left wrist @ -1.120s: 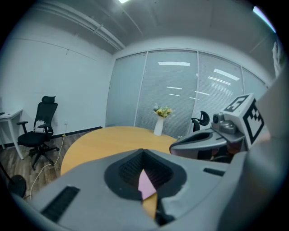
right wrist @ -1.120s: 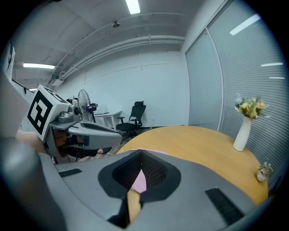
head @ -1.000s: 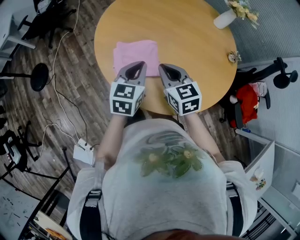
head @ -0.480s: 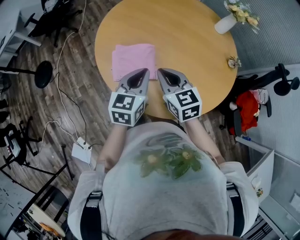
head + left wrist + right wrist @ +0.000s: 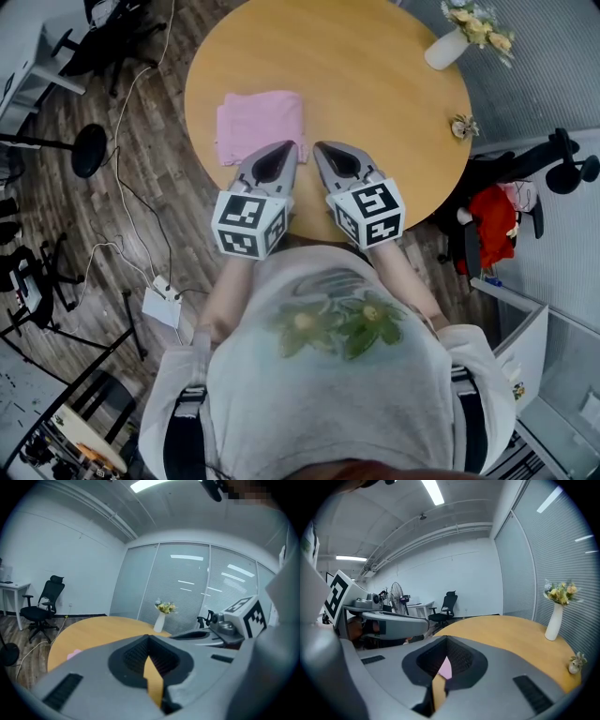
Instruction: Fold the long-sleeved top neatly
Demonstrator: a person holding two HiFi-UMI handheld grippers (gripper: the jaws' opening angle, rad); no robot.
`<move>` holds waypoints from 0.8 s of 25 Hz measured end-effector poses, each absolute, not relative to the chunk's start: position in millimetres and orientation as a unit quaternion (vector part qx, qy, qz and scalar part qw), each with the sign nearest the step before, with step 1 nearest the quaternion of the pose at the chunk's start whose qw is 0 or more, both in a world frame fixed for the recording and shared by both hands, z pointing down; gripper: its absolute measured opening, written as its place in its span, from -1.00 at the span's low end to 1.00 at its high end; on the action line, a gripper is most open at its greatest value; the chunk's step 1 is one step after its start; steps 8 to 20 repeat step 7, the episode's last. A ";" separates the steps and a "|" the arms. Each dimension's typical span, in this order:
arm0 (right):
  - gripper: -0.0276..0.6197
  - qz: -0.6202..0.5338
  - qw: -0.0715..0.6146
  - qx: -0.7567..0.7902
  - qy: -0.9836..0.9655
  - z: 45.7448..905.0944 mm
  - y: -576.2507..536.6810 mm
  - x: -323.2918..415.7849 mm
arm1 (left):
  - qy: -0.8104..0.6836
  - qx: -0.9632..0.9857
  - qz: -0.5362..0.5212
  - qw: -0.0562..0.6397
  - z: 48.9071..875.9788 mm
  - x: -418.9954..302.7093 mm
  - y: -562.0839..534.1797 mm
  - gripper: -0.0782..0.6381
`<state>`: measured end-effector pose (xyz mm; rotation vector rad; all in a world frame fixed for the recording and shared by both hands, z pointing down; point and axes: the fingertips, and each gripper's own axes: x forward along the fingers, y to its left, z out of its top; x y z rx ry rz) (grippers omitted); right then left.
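Toward the left edge of the round wooden surface (image 5: pixel 375 84) lies the long-sleeved top (image 5: pixel 261 124), a pink garment already reduced to a compact, roughly square bundle with fairly even edges and no sleeve showing loose. Both claws hang over the near side of the surface, close in front of the person. The left claw (image 5: pixel 284 152) is just beside the top's near-right corner and the right claw (image 5: pixel 323 153) sits close to its right; neither appears to touch the cloth. Each gripper view shows its claw pressed together with nothing pinched, only bare wood and a sliver of pink visible beyond the tips. A vase of flowers (image 5: pixel 448 42) and a small ornament (image 5: pixel 461 125) stand at the far right, well apart from the work. Judging by the neat bundle and the empty claws, the folding looks essentially complete, and the step in hand seems to be the end of the job or a check of the result. If anything remains, the next move calls for little. One option is a light press or nudge from a closed claw to square the near edge and flatten any lifted layer. The other is simply keeping both claws clear so the stacked folds are not dragged open.
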<state>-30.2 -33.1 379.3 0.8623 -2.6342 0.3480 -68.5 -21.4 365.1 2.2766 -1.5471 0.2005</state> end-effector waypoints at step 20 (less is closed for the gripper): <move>-0.86 0.121 0.172 0.304 -0.929 385.5 -31.2 -16.4 | -0.551 0.810 0.076 0.183 369.1 -55.6 -22.9 -0.77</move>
